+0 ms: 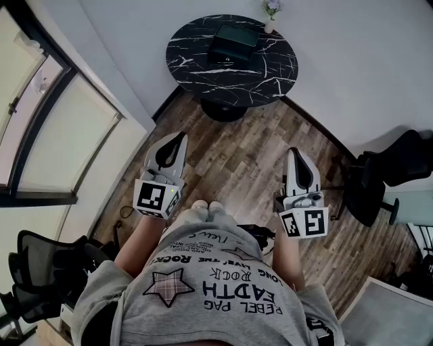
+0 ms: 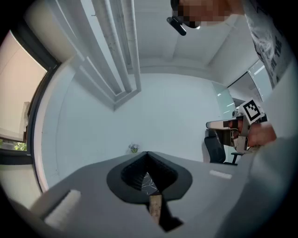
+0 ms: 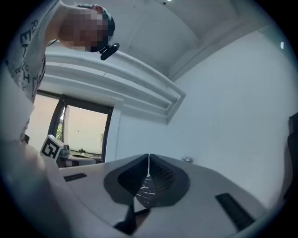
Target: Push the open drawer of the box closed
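Two grippers are in your hands, held level above the wood-plank floor (image 1: 237,155) and well short of the table. At the far left of the room, a dark-framed window (image 1: 47,121) runs along the wall, and a black chair (image 1: 40,270) stands below it near your left side. Your left gripper (image 1: 180,138) has its jaws pressed together with nothing between them. Ahead of you stands a round black marble table (image 1: 196,74) with white veining. The dark box (image 1: 233,44) sits on it just right of centre, toward the far edge. From this height you cannot tell how far its drawer stands out. A small vase of flowers (image 1: 270,17) stands at the table's far right edge, against the white wall (image 1: 352,67). Your right gripper (image 1: 295,153) is also fully closed and holds nothing. A black office chair (image 1: 379,182) stands at the right of the room, beside the wall.
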The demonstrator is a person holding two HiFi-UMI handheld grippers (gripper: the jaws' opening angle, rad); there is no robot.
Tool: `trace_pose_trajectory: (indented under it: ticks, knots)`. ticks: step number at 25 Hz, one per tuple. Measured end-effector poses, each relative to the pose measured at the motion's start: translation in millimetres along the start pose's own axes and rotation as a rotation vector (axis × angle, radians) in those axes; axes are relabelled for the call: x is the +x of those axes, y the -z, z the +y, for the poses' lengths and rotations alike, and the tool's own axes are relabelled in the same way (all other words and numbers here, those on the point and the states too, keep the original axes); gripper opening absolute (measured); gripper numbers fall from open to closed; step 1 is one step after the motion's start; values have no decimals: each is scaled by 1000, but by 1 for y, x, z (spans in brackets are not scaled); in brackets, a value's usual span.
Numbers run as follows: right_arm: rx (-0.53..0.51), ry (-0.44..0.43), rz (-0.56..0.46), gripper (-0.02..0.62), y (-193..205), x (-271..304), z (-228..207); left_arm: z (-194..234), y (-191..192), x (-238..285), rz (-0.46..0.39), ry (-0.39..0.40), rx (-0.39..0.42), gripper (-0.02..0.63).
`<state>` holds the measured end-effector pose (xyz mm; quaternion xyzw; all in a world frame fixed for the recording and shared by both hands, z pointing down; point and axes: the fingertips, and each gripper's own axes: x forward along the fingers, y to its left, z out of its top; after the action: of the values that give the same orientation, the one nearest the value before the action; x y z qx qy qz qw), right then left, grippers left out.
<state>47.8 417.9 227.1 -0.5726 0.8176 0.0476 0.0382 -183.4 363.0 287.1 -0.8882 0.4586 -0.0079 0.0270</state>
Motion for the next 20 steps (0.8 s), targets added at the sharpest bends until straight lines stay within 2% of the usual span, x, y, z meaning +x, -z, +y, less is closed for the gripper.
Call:
trace_pose_trajectory:
  ticks: [9, 20]
  knots:
    - [-3, -35, -1, 15, -3, 6, 9, 9, 1, -8, 5, -31, -32, 6]
    - [50, -52, -11, 17, 3, 7, 2, 10, -1, -9, 0, -61, -20, 6]
